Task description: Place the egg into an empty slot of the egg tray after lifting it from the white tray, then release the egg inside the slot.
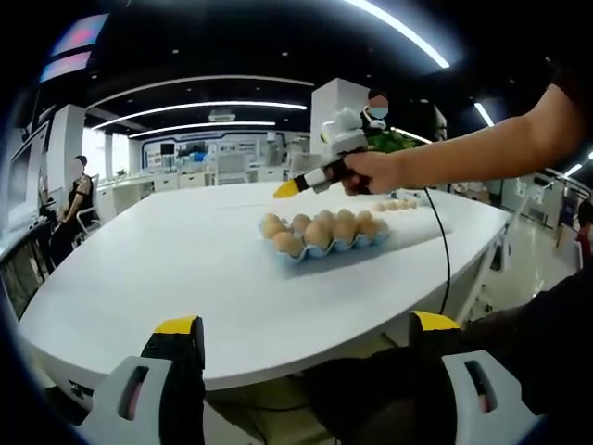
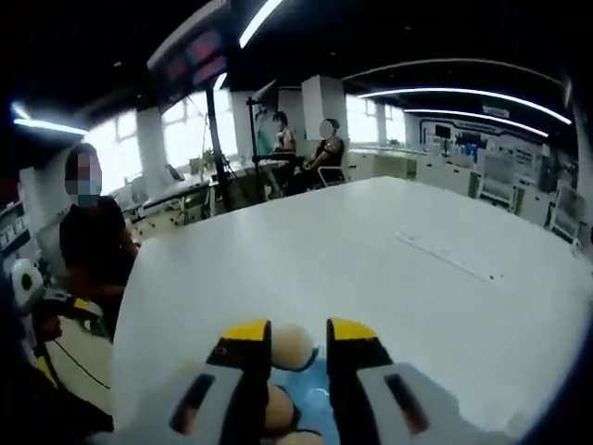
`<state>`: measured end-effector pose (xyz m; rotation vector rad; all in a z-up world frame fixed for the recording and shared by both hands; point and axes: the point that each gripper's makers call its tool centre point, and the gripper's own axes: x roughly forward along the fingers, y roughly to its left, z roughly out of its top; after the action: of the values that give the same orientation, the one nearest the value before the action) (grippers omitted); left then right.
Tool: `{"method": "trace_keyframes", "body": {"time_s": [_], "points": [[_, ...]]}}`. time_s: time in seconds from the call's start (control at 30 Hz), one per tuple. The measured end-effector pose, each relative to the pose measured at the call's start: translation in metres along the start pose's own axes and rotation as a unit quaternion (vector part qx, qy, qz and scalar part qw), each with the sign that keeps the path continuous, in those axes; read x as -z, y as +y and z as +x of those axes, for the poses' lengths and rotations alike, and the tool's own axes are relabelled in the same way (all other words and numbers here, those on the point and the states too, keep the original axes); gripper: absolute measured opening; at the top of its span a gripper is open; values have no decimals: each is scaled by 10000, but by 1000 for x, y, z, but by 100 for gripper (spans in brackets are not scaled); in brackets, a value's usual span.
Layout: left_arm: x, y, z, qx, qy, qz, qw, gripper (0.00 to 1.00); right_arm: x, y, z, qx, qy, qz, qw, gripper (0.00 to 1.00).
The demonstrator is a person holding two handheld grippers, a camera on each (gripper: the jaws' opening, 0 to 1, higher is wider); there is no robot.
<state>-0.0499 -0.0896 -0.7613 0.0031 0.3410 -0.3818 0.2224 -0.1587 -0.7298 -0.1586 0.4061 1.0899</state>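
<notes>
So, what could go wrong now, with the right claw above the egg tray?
1. The egg tray looks almost full, so the right claw may lower the egg onto a neighbour and crack it.
2. The egg shows between the narrow jaws, but I cannot tell whether it is truly held; a weak hold could let it drop onto the tray.

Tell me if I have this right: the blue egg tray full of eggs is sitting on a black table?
Not quite. The left gripper view shows the blue egg tray holding eggs, but the table under it is white, not black.
</notes>
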Motion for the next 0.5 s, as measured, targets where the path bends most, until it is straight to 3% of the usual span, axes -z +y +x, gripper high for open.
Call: {"method": "trace_keyframes", "body": {"time_s": [0.27,0.33,0.5], "points": [[3,-13,2,116,68,73,9999,93,17,-18,-55,121,-391,188,9990,20],[0,-19,5,183,55,87,9998,93,25,-22,-75,176,-346,-19,9992,20],[-1,-25,11,267,81,150,9995,93,41,-38,-99,320,-196,-124,9992,20]]}}
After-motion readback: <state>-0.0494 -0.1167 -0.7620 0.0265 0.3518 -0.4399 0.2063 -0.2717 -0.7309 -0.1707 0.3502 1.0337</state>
